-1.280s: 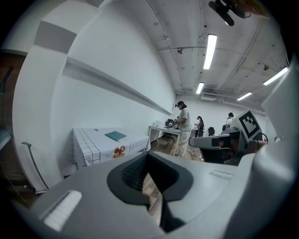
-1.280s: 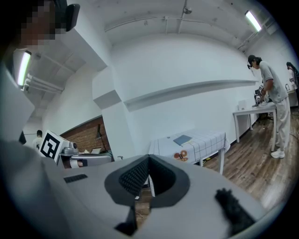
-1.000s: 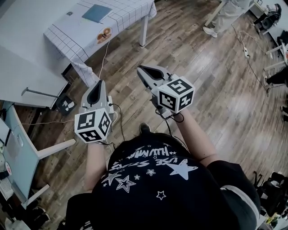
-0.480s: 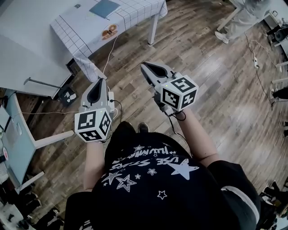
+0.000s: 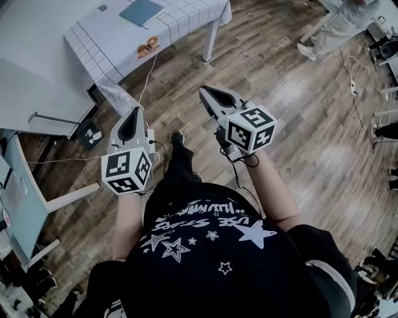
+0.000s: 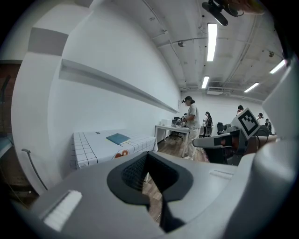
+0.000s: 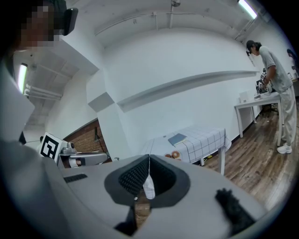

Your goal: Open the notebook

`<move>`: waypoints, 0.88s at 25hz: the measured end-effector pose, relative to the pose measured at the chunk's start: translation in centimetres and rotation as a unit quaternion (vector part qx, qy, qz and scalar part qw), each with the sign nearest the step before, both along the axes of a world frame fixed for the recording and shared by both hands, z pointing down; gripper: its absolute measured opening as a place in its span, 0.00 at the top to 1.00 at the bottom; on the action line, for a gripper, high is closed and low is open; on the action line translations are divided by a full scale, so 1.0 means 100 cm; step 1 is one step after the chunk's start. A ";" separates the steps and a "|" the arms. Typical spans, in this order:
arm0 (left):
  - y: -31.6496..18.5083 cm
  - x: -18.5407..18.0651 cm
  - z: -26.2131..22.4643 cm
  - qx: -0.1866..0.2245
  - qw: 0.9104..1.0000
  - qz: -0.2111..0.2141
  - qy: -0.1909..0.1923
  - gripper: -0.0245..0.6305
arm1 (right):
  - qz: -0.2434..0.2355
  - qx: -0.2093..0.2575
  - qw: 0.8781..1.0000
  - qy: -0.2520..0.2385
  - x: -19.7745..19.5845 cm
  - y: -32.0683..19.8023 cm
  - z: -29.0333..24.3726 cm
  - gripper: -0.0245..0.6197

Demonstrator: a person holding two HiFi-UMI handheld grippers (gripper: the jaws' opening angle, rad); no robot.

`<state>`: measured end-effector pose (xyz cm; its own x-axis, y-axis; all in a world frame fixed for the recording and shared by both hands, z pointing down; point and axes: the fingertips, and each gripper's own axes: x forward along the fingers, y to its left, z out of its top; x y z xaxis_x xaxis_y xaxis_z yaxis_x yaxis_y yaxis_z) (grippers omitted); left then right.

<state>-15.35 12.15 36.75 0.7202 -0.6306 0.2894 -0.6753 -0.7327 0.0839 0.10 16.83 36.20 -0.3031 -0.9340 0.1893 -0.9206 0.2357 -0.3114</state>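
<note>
The blue notebook (image 5: 142, 11) lies closed on a table with a white checked cloth (image 5: 106, 34) at the far upper left, well ahead of both grippers. It also shows as a small blue notebook (image 6: 117, 138) in the left gripper view and a notebook (image 7: 177, 139) in the right gripper view. My left gripper (image 5: 132, 118) is shut and holds nothing, pointing toward the table over the wooden floor. To its right, my right gripper (image 5: 208, 96) is also shut and empty. Both grippers are far from the table.
An orange round print (image 5: 148, 45) marks the cloth's near edge. A white cable (image 5: 144, 81) runs down from the table to a floor box (image 5: 92, 133). A light-blue desk (image 5: 22, 205) stands at the left. A person (image 5: 333, 28) stands at the upper right.
The person holding the grippers has stepped forward, one leg now showing between the grippers. Both grippers have moved a little toward the table and stayed shut.
</note>
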 end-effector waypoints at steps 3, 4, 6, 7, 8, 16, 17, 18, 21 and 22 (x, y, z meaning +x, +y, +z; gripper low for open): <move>-0.022 0.013 0.003 0.002 1.000 0.005 0.003 0.95 | 0.008 -0.001 1.000 0.002 0.012 -0.015 -0.001 0.94; -0.030 0.017 0.004 0.000 1.000 0.006 0.004 0.95 | 0.008 -0.003 1.000 0.005 0.015 -0.021 0.001 0.94; -0.049 0.025 0.007 -0.005 1.000 0.005 0.008 0.95 | 0.008 -0.011 1.000 0.010 0.022 -0.037 0.006 0.94; -0.059 0.028 0.008 -0.007 1.000 0.005 0.009 0.95 | 0.011 -0.016 1.000 0.010 0.026 -0.047 0.008 0.94; -0.069 0.033 0.009 -0.009 1.000 0.006 0.010 0.95 | 0.014 -0.020 1.000 0.009 0.031 -0.057 0.010 0.94; -0.159 0.064 0.011 -0.023 1.000 0.020 0.009 0.95 | 0.024 -0.008 1.000 0.008 0.060 -0.150 -0.012 0.94; -0.170 0.068 0.011 -0.022 0.999 0.022 0.008 0.95 | 0.025 -0.012 1.000 0.007 0.063 -0.161 -0.010 0.94; -0.181 0.071 0.011 -0.021 0.999 0.025 0.007 0.95 | 0.025 -0.016 1.000 0.006 0.065 -0.171 -0.009 0.94; -0.208 0.081 0.008 -0.017 0.999 0.037 0.001 0.95 | 0.023 -0.029 0.999 0.006 0.067 -0.199 -0.008 0.94; -0.216 0.084 0.010 -0.017 0.999 0.041 -0.001 0.95 | 0.020 -0.030 0.999 0.007 0.068 -0.208 -0.007 0.94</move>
